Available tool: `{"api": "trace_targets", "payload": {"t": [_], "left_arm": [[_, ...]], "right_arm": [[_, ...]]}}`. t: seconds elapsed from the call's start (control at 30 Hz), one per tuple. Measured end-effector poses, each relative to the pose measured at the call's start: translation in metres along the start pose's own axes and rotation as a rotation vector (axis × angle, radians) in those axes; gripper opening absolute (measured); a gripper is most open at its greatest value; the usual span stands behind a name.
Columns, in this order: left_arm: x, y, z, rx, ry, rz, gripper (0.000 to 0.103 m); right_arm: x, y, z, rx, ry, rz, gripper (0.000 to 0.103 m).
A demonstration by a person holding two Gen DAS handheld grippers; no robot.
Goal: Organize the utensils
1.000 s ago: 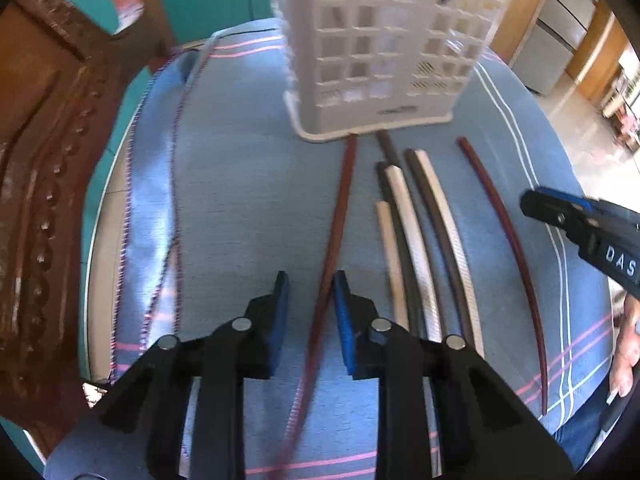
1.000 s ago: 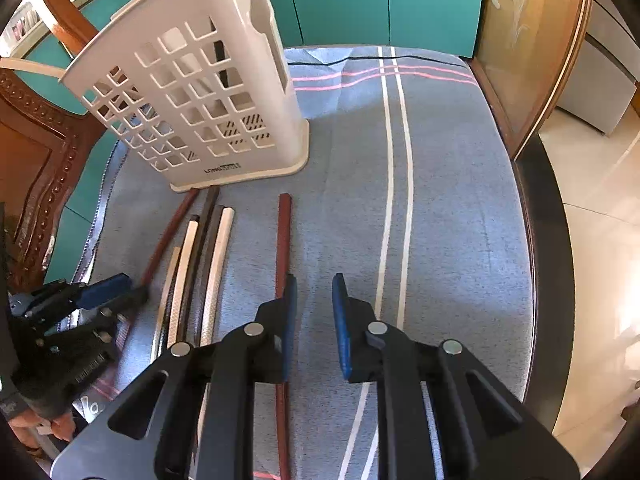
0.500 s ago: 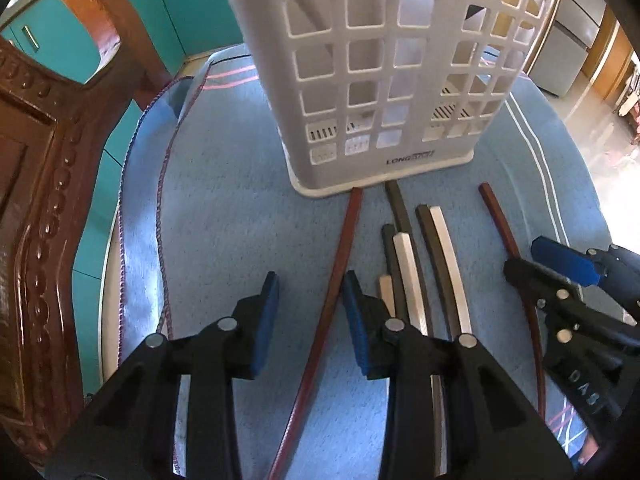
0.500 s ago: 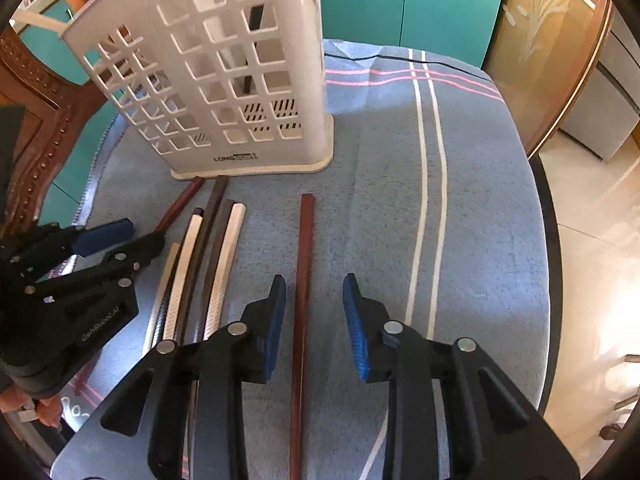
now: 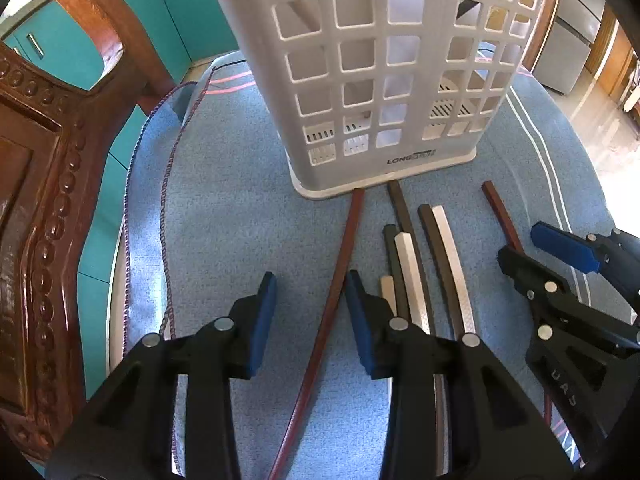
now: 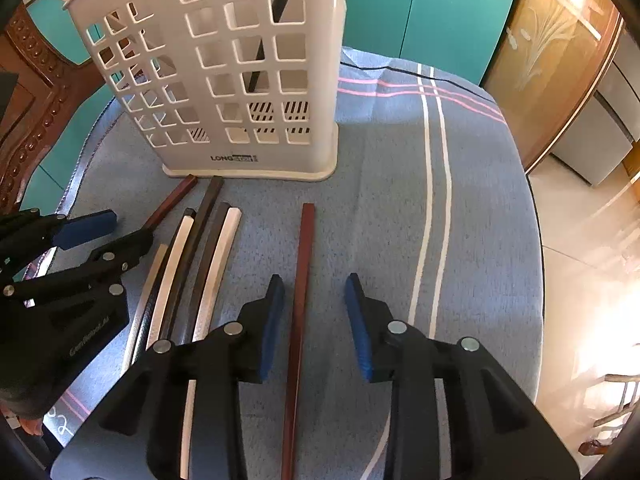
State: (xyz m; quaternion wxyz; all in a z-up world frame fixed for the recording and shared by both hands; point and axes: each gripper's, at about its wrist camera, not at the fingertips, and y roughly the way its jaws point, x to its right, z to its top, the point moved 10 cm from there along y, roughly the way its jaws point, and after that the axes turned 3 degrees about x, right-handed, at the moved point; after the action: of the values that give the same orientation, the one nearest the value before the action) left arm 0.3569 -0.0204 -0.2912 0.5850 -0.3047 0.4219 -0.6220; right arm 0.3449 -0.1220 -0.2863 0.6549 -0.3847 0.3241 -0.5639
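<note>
Several chopsticks lie side by side on the blue cloth in front of a white slotted utensil basket (image 5: 384, 80), which also shows in the right wrist view (image 6: 240, 80). My left gripper (image 5: 308, 300) is open, its jaws on either side of a reddish-brown chopstick (image 5: 340, 264). My right gripper (image 6: 314, 304) is open, its jaws on either side of another reddish-brown chopstick (image 6: 302, 280). Between them lie dark and cream chopsticks (image 5: 416, 264), also seen in the right wrist view (image 6: 192, 264). A dark stick (image 6: 268, 40) stands inside the basket.
A carved wooden chair back (image 5: 36, 208) stands at the left. The blue striped cloth (image 6: 460, 200) covers a round table whose edge drops off to the floor on the right. Teal cabinets (image 6: 420, 12) stand behind.
Both grippers have moved forward toward the basket and lowered over the chopsticks. Each now has a reddish-brown chopstick between its open jaws.
</note>
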Motion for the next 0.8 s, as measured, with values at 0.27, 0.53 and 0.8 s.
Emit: {"api": "trace_targets", "payload": {"t": [0.27, 0.53, 0.8], "left_arm": [[-0.001, -0.001, 0.001, 0.001, 0.002, 0.001, 0.037], [0.000, 0.000, 0.000, 0.000, -0.011, -0.010, 0.029], [0.013, 0.000, 0.000, 0.001, -0.017, -0.043, 0.012]], "right_arm": [[-0.001, 0.002, 0.003, 0.013, -0.004, -0.004, 0.033], [-0.003, 0.000, 0.002, 0.017, -0.009, -0.008, 0.033], [-0.003, 0.001, 0.002, 0.018, -0.020, 0.014, 0.026]]}}
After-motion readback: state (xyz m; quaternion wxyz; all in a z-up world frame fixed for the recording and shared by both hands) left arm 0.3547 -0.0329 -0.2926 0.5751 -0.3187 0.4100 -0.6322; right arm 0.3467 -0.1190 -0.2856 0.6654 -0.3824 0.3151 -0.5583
